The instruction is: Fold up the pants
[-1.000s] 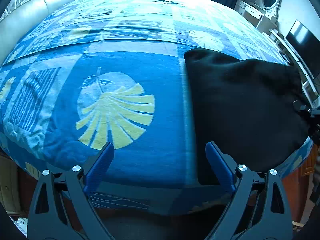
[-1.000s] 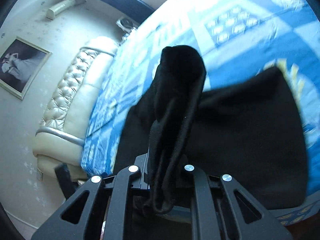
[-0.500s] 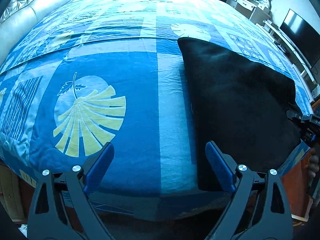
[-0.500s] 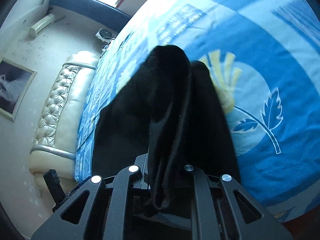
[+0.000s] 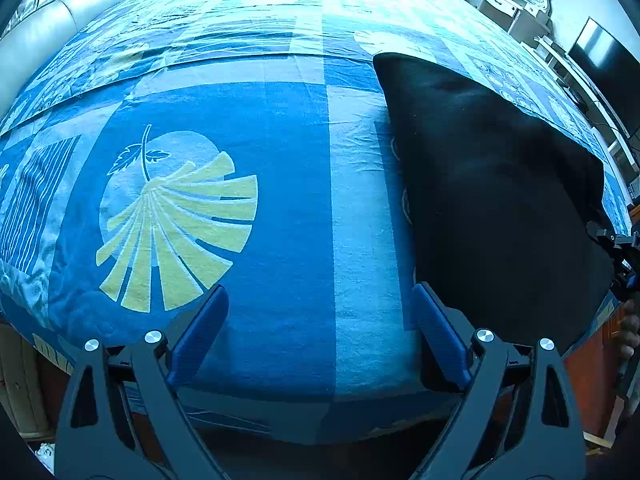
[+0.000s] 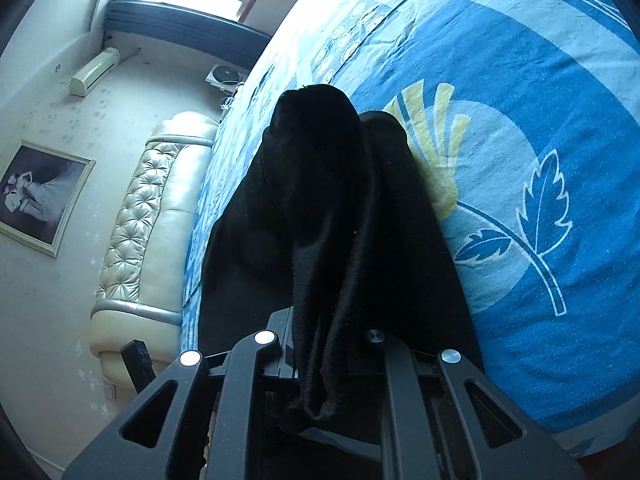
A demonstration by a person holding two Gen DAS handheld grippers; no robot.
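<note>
Blue patterned bedspread [image 5: 280, 208] underlies my spread, empty left gripper [image 5: 320, 332]; black pants [image 5: 492, 200] lie just right of it, long axis running away, bunched edge pinched by my right gripper [image 6: 324, 344].

A wide bed [image 5: 280, 240] carries a blue patterned bedspread [image 5: 288, 184] with a pale yellow fan-leaf motif. Black pants [image 5: 500, 200] lie directly on it toward the right side, their lower part reaching the bed's near edge.
</note>
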